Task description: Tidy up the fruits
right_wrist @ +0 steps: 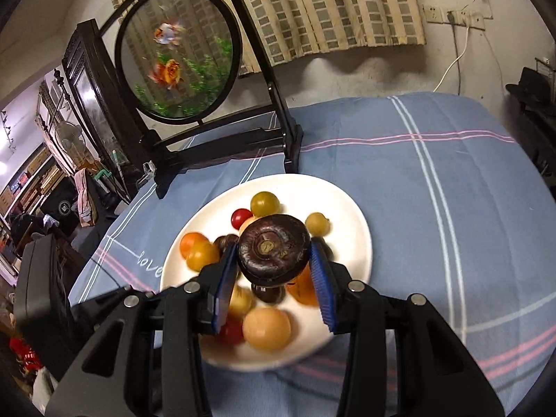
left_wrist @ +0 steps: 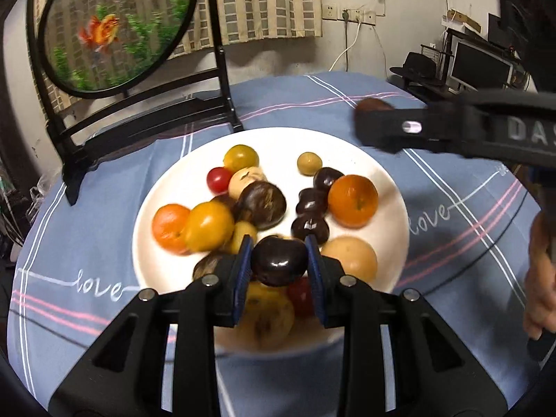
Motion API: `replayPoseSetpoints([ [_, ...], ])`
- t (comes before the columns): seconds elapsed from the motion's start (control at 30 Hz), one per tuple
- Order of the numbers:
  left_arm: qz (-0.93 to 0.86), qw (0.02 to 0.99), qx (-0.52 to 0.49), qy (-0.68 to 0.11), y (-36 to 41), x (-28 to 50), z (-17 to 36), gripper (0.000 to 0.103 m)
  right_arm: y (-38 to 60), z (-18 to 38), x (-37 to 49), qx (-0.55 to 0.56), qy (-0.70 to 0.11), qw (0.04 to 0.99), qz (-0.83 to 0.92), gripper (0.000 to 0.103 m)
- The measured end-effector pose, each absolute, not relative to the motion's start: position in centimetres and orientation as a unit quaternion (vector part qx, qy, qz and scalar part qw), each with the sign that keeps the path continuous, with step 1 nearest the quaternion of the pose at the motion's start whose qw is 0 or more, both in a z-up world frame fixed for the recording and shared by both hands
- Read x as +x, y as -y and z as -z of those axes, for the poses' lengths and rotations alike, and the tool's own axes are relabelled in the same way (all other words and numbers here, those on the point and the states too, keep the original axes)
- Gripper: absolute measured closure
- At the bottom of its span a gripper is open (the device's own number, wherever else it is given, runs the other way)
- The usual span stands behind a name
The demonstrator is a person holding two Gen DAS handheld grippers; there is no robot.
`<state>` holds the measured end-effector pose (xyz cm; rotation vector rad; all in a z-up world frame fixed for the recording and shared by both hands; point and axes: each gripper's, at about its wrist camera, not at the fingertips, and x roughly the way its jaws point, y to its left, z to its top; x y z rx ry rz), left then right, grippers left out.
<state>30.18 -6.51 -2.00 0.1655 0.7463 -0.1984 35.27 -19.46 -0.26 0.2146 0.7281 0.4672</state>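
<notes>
While both grippers hang over the plate, each carries one dark fruit, seemingly to pull the dark ones out of the mix:
Left gripper (left_wrist: pixel 279 266): pinching a glossy dark chestnut-like fruit (left_wrist: pixel 279 260) between its blue pads; held above the near part of the plate, apparently so it can be carried clear of the pile.
Right gripper (right_wrist: pixel 274 274): clamped on a dark flat round fruit (right_wrist: pixel 274 247), stem scar facing the camera; the side-to-side grip suits its flattened shape; from the left wrist view only its blurred black body shows, out past the plate's right edge.
White plate (left_wrist: pixel 389 180): sits on the blue striped tablecloth (right_wrist: pixel 434 208), just in front of the black-framed goldfish screen (right_wrist: pixel 179 55); it bears the unsorted fruit.
Fruit left on plate: an orange (left_wrist: pixel 352 199), a red cherry tomato (left_wrist: pixel 219 179), a yellow tomato (left_wrist: pixel 240 158); also several dark pieces; kinds lie mingled and touching, so sorting looks barely begun.
Destination: no second dish is visible; cannot tell where the held fruits go.
</notes>
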Motion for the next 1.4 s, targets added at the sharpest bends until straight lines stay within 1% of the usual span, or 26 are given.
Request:
replayPoseSetpoints([
  [0.2,0.087,0.926,0.097,-0.354,7.7,32.4,2.6,0.072,18.1,1.4,37.8,0.090,-0.366,0.897,-0.230,0.061],
  [0.43,0.087,0.924,0.078,-0.364,7.1,33.6,3.0,0.070,17.2,3.4,39.9,0.082,-0.381,0.893,-0.227,0.060],
  [0.5,0.084,0.924,0.073,-0.365,6.9,33.9,3.3,0.062,17.1,3.6,40.2,0.078,-0.383,0.893,-0.223,0.058],
  [0.53,0.084,0.925,0.073,-0.364,6.8,33.9,3.3,0.062,17.0,3.8,40.3,0.074,-0.386,0.893,-0.220,0.043],
  [0.57,0.085,0.925,0.074,-0.364,6.8,33.9,3.3,0.060,17.1,3.8,40.3,0.074,-0.385,0.894,-0.218,0.032],
  [0.6,0.083,0.925,0.075,-0.363,6.8,34.0,3.2,0.055,17.2,3.6,40.1,0.075,-0.377,0.898,-0.214,0.032],
  [0.63,0.084,0.925,0.075,-0.363,6.8,34.0,3.1,0.053,17.3,3.5,40.1,0.075,-0.372,0.900,-0.214,0.032],
  [0.67,0.085,0.925,0.073,-0.362,6.8,33.9,3.1,0.048,17.3,3.4,40.0,0.075,-0.369,0.901,-0.216,0.032],
  [0.73,0.084,0.926,0.074,-0.361,6.8,33.9,3.0,0.045,17.4,3.0,39.8,0.077,-0.366,0.901,-0.218,0.032],
  [0.77,0.084,0.926,0.077,-0.360,6.9,33.8,3.0,0.040,17.5,2.8,39.7,0.078,-0.364,0.902,-0.218,0.032],
  [0.8,0.080,0.927,0.080,-0.357,6.9,33.6,2.9,0.034,17.6,2.7,39.6,0.079,-0.363,0.903,-0.218,0.032],
  [0.93,0.077,0.932,0.085,-0.345,6.9,32.6,2.1,0.029,18.2,2.0,38.7,0.086,-0.360,0.904,-0.213,0.032],
  [1.0,0.075,0.935,0.084,-0.336,6.8,31.8,1.5,0.021,18.6,1.5,38.0,0.092,-0.356,0.906,-0.212,0.032],
  [1.17,0.066,0.943,0.075,-0.317,6.1,28.9,-0.1,0.012,19.7,0.2,34.7,0.102,-0.340,0.911,-0.208,0.032],
  [1.27,0.063,0.945,0.070,-0.313,5.5,27.2,-0.6,0.009,20.3,-0.2,32.5,0.109,-0.335,0.913,-0.208,0.032],
  [1.3,0.061,0.946,0.068,-0.310,5.2,26.1,-0.7,0.005,20.4,-0.2,31.8,0.110,-0.334,0.913,-0.208,0.032],
  [1.33,0.062,0.947,0.065,-0.310,4.9,25.5,-0.7,0.003,20.4,-0.3,30.9,0.110,-0.334,0.912,-0.210,0.031],
  [1.4,0.058,0.947,0.059,-0.311,4.2,24.1,-0.6,0.002,20.6,-0.2,29.1,0.113,-0.328,0.913,-0.213,0.031],
])
